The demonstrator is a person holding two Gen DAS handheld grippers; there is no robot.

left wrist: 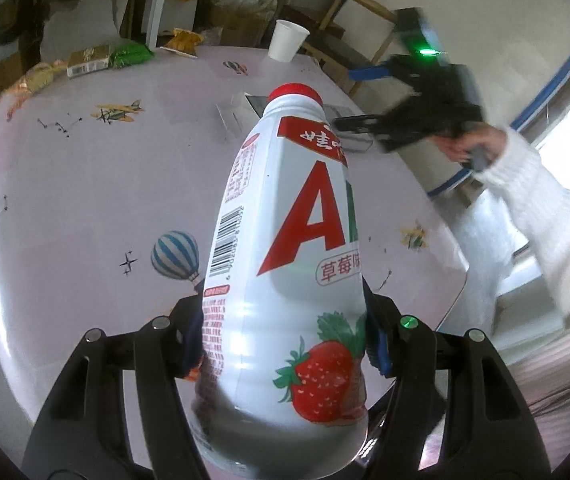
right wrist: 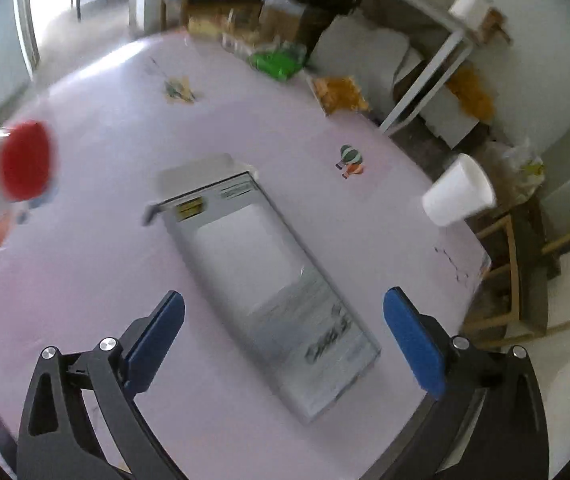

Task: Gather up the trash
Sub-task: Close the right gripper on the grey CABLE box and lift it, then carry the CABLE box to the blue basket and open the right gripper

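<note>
My left gripper [left wrist: 285,344] is shut on a white strawberry-milk bottle [left wrist: 285,280] with a red cap, held above the pink table [left wrist: 85,200]. The same bottle [right wrist: 9,168] shows blurred at the left edge of the right wrist view. My right gripper [right wrist: 285,320] is open, its blue pads [right wrist: 157,332] wide apart above a flat grey and white carton [right wrist: 269,280] that lies on the table; nothing is between them. In the left wrist view the right gripper [left wrist: 365,96] hangs at the upper right, held by a hand in a white sleeve [left wrist: 533,200].
A white paper cup [left wrist: 287,42] stands near the table's far edge, also the cup [right wrist: 459,190] at right. Green [left wrist: 131,54] and orange snack bags [left wrist: 183,40] and a small box [left wrist: 87,60] lie along the far side. Wooden chairs [right wrist: 525,280] and cluttered shelves stand beyond.
</note>
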